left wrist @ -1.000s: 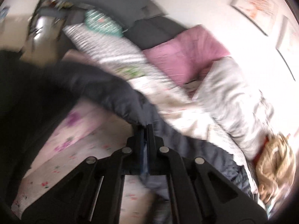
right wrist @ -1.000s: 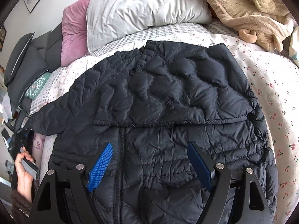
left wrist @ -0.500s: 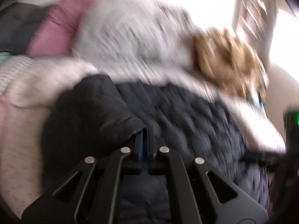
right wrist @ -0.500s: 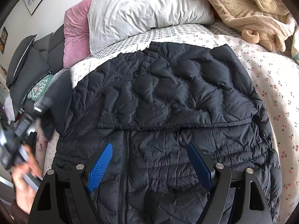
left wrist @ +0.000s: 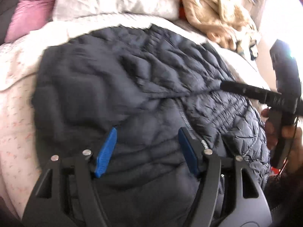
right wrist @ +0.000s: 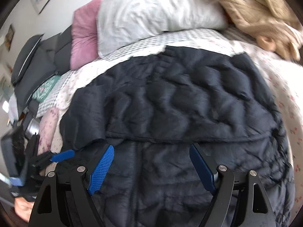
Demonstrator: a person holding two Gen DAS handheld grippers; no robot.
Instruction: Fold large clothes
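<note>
Jacket (right wrist: 180, 113) lies flat on the bed (right wrist: 280, 87), sleeve folded across its chest. My left gripper (left wrist: 146, 151) hangs above it, jaws opening, nothing between; my right gripper (right wrist: 151, 168) hovers spread wide.

We see a dark navy quilted jacket (right wrist: 180, 104) on a white bedsheet (right wrist: 280, 79) dotted with small red sprigs. Behind it lie a pink cushion (right wrist: 83, 36), a pale grey pillow (right wrist: 151, 13) and a tan fleece blanket (right wrist: 261, 13).
</note>
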